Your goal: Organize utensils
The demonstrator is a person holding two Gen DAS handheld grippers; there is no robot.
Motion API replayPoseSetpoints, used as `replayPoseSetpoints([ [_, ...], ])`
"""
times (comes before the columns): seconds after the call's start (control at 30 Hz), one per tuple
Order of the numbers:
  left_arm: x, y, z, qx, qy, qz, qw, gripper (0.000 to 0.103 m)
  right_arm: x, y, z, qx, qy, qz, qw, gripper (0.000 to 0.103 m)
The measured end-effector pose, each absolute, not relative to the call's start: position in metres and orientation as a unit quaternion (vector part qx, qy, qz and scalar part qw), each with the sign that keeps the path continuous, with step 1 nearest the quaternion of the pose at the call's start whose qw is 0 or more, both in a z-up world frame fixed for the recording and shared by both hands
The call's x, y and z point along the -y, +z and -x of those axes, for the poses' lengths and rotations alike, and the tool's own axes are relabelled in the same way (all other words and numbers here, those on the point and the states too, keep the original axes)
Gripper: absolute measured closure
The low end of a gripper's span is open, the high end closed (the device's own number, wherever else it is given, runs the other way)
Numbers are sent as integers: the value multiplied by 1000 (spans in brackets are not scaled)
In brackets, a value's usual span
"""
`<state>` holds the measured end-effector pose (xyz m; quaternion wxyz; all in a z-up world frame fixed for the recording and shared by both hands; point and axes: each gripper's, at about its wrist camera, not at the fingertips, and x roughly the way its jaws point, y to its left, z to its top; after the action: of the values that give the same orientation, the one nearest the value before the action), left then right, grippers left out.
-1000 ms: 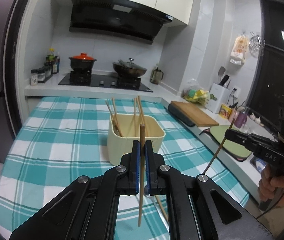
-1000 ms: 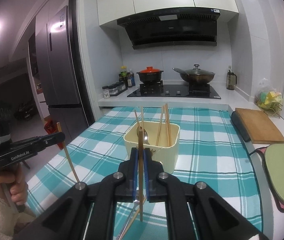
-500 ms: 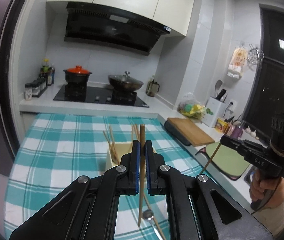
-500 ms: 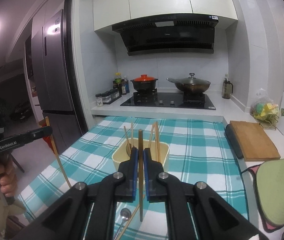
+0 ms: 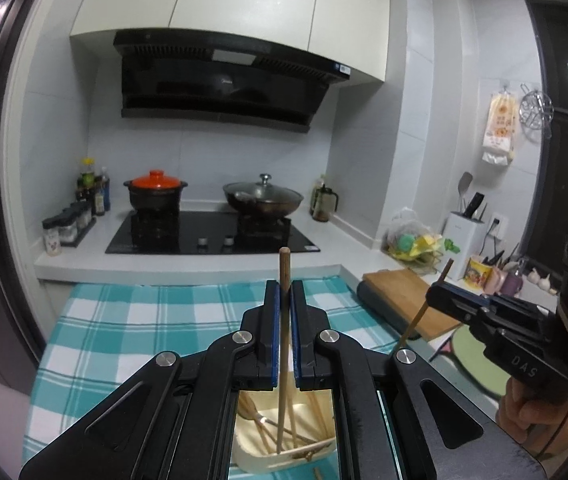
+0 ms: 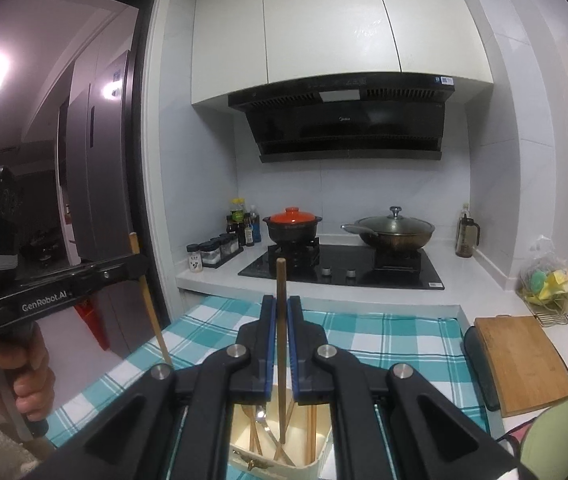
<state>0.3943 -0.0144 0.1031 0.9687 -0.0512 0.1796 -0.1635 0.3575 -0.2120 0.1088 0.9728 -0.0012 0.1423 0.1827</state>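
Observation:
My left gripper is shut on an upright wooden chopstick whose lower end hangs inside the cream utensil holder right below. My right gripper is shut on a second upright chopstick, its tip also down in the same holder. The holder contains several chopsticks and a metal spoon. Each gripper shows in the other's view: the right gripper with its chopstick at the right edge, the left gripper with its chopstick at the left.
The holder stands on a table with a teal checked cloth. A wooden cutting board and a green mat lie on the counter to the right. Behind are a hob with an orange-lidded pot and a wok.
Both grippers have risen and moved forward with their chopsticks. The holder, earlier ahead of the fingers, now sits under them with the chopstick ends inside it.

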Motion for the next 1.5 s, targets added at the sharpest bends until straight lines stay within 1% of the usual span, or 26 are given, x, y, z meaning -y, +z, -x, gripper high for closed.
replayPoseSetpoints([
  [0.2, 30, 56, -447, -243, -163, 47, 955, 100, 205, 59, -416, -229, 194, 1, 954, 97],
  [0.37, 35, 19, -476, -286, -155, 55, 944, 100, 199, 21, -451, -291, 199, 9, 936, 97],
  [0.43, 37, 8, -486, -306, -154, 58, 938, 99, 196, 10, -462, -307, 203, 10, 930, 97],
  [0.47, 38, 3, -489, -319, -148, 59, 934, 96, 194, 4, -467, -315, 202, 9, 927, 96],
  [0.5, 38, 0, -493, -333, -145, 62, 930, 79, 193, 0, -472, -322, 202, 6, 925, 96],
  [0.53, 37, -3, -494, -346, -144, 64, 925, 65, 192, -3, -477, -329, 203, 0, 922, 93],
  [0.57, 34, -4, -491, -351, -142, 66, 923, 41, 192, -5, -481, -336, 204, -6, 920, 80],
  [0.6, 31, -2, -484, -348, -139, 65, 925, 32, 193, -4, -482, -337, 200, -10, 920, 70],
  [0.63, 27, 0, -475, -344, -136, 57, 927, 30, 195, 0, -480, -330, 193, -17, 924, 57],
  [0.67, 24, 2, -467, -345, -134, 45, 928, 27, 199, 6, -473, -316, 186, -25, 930, 53],
  [0.8, 7, 7, -423, -359, -125, -5, 925, 13, 213, 33, -438, -288, 177, -20, 941, 53],
  [0.87, -2, 4, -395, -369, -128, -26, 920, 9, 220, 41, -412, -282, 174, -4, 943, 47],
  [0.9, -6, 1, -381, -377, -131, -36, 916, 8, 223, 42, -399, -282, 173, 5, 944, 46],
  [1.0, -13, -16, -336, -398, -138, -63, 905, 7, 233, 37, -356, -286, 171, 40, 942, 46],
  [1.1, -15, -41, -294, -421, -137, -65, 894, 7, 243, 22, -311, -295, 159, 78, 939, 46],
  [1.23, -11, -72, -249, -436, -132, -32, 890, 7, 252, -7, -256, -310, 138, 114, 934, 46],
  [1.3, -8, -84, -233, -436, -129, -3, 891, 7, 255, -17, -234, -310, 126, 113, 936, 46],
  [1.4, -1, -103, -213, -433, -119, 39, 893, 6, 257, -33, -204, -313, 121, 85, 938, 46],
  [1.5, 7, -128, -198, -437, -99, 55, 893, 6, 256, -56, -180, -315, 111, 47, 941, 46],
])
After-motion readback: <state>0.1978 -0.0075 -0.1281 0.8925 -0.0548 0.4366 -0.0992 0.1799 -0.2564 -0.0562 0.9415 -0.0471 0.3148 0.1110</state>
